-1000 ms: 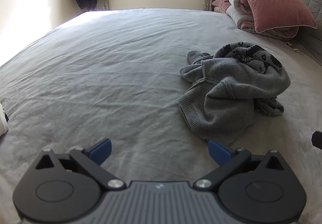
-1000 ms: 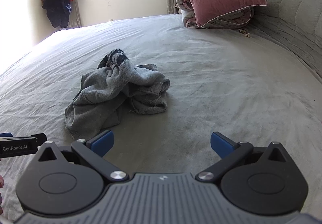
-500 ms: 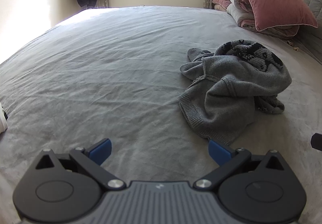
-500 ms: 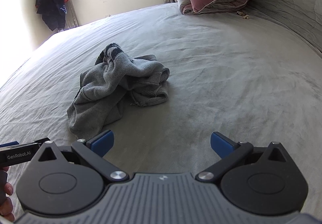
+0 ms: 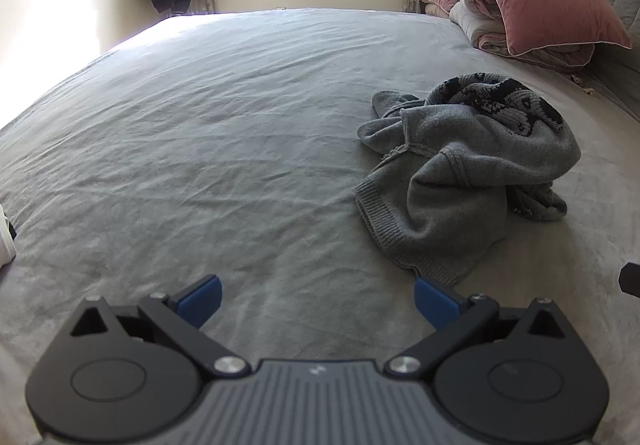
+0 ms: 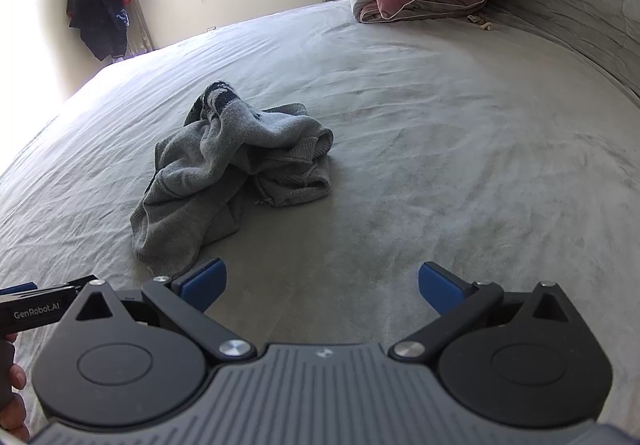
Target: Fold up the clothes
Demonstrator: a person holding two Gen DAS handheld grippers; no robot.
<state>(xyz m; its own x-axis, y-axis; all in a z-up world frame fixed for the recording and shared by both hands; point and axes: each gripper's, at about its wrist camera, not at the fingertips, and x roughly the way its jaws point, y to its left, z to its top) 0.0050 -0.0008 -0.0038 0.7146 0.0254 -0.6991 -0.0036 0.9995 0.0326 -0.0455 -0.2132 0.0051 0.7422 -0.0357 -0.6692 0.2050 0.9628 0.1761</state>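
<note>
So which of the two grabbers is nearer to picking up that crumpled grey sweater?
Probably the left gripper: the sweater's ribbed hem lies just beyond its right fingertip. The right gripper is open too, with the sweater off toward its left finger.

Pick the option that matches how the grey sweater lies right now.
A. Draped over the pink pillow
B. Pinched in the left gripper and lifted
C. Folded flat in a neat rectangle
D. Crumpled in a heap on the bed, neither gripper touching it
D: the grey sweater sits bunched on the bed, and both the left gripper and right gripper are open and empty.
</note>
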